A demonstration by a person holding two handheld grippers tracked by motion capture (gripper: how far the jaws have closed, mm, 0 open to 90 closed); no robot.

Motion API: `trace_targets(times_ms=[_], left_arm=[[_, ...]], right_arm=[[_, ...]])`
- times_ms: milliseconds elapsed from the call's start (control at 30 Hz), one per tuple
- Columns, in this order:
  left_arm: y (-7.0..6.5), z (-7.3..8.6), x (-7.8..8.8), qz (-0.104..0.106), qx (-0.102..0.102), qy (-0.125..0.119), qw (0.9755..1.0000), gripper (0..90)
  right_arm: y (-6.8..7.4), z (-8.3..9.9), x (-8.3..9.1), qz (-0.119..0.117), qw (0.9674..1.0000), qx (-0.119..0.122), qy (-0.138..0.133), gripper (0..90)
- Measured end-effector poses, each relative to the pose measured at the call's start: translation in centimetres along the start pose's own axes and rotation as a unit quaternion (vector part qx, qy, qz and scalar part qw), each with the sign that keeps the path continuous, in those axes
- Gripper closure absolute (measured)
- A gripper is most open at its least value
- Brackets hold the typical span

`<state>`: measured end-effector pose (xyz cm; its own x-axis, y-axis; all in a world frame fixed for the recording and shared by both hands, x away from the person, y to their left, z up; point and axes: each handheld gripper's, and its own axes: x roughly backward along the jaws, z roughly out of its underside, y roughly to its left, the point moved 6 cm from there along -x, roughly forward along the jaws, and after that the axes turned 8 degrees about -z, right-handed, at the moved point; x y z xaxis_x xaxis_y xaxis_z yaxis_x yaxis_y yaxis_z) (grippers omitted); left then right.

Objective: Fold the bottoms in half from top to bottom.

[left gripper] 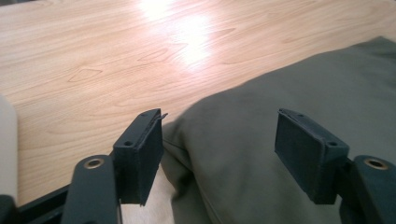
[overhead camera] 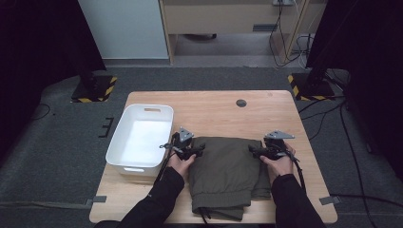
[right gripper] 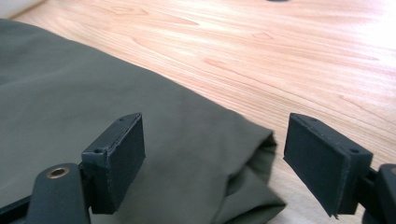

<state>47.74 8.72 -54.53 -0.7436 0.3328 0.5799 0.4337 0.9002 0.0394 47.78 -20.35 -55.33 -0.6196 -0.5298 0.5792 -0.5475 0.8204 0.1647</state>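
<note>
White bin (overhead camera: 164, 124) bare inside, beside folded olive garment (overhead camera: 228, 175); both tongs (overhead camera: 198, 151) (overhead camera: 254, 151) apart over its corners.

The light wooden table (overhead camera: 214, 107) stands on grey carpet. 3 things mark its top. A folded olive-green garment (overhead camera: 228, 175) lies at about 6 o'clock, reaching almost to the near edge. A white plastic bin (overhead camera: 140, 137) sits at 9 o'clock, just beside the garment, its left wall past the table's left edge. A small dark round disc (overhead camera: 241, 103) sits toward 12 o'clock.
</note>
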Motion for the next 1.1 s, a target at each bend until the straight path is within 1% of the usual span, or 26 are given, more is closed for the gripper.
trace_targets(times_ms=[33,100,133,167,233,267,367,467,533,567,600,667,767,867,900,933,967,1000,1033,1100], left_arm=[[0.1,0.2,-0.5,-0.005,-0.002,0.006,1.0000,30.4],[0.2,0.7,-1.3,-0.011,-0.017,0.016,0.9997,30.1],[0.3,0.9,-1.6,-0.010,-0.017,0.020,0.9996,29.9],[0.3,1.0,-1.9,-0.004,-0.012,0.021,0.9997,29.8],[0.5,1.1,-2.1,-0.005,0.000,0.018,0.9998,28.9],[0.5,1.1,-2.2,-0.003,0.002,0.016,0.9999,29.0],[0.5,1.2,-2.4,-0.001,0.002,0.019,0.9998,29.1],[0.8,1.4,-2.6,0.001,0.023,0.026,0.9994,29.3],[1.0,1.4,-2.7,0.002,0.032,0.031,0.9990,32.8],[1.0,1.4,-2.7,0.005,0.033,0.035,0.9988,36.8],[0.9,1.5,-2.8,0.004,0.033,0.037,0.9988,40.6],[0.7,1.5,-2.8,0.000,0.042,0.043,0.9982,46.9],[0.4,1.4,-2.8,0.001,0.045,0.041,0.9981,57.5],[0.1,1.2,-2.5,0.000,0.040,0.043,0.9983,70.1],[0.0,1.0,-2.2,0.001,0.039,0.041,0.9984,74.8],[-0.1,0.7,-2.0,-0.003,0.031,0.037,0.9988,77.6],[-0.2,0.5,-1.7,-0.005,0.029,0.034,0.9990,79.6],[-0.4,0.2,-1.4,-0.008,0.026,0.023,0.9994,81.0],[-0.5,-0.2,-0.9,-0.010,0.017,0.015,0.9997,81.9],[-0.6,-1.0,0.0,-0.005,0.014,-0.002,0.9999,82.5]], right_arm=[[-0.3,0.0,-0.2,0.002,1.0000,-0.007,-0.001,21.2],[-0.7,0.2,-0.5,-0.001,0.9998,-0.020,0.000,21.9],[-0.9,0.3,-0.7,0.000,0.9997,-0.025,0.004,22.0],[-1.2,0.5,-0.9,0.002,0.9997,-0.025,0.007,22.4],[-1.4,0.7,-1.2,0.003,0.9995,-0.027,0.016,22.6],[-1.4,0.8,-1.4,0.004,0.9994,-0.028,0.019,22.7],[-1.4,1.1,-1.7,0.006,0.9993,-0.025,0.028,24.5],[-1.3,1.2,-1.9,0.009,0.9993,-0.018,0.030,29.1],[-1.1,1.2,-2.0,0.010,0.9994,-0.011,0.030,35.2],[-1.0,1.2,-2.1,0.017,0.9993,-0.006,0.033,37.1],[-0.9,1.2,-2.1,0.019,0.9993,-0.001,0.033,41.2],[-0.7,1.0,-2.3,0.018,0.9994,0.001,0.030,51.0],[-0.2,0.9,-2.5,0.009,0.9996,-0.002,0.028,65.3],[-0.1,0.9,-2.5,-0.001,0.9996,-0.004,0.029,77.0],[-0.1,0.8,-2.5,-0.003,0.9996,-0.004,0.029,79.6],[0.0,0.8,-2.4,-0.005,0.9996,-0.007,0.027,81.6],[0.0,0.7,-2.4,-0.008,0.9996,-0.004,0.027,82.8],[0.0,0.5,-2.3,-0.008,0.9997,0.000,0.025,83.6],[0.2,0.3,-2.2,-0.010,0.9997,0.000,0.020,83.9],[0.3,-0.4,-1.9,-0.015,0.9999,0.000,0.003,84.2]])
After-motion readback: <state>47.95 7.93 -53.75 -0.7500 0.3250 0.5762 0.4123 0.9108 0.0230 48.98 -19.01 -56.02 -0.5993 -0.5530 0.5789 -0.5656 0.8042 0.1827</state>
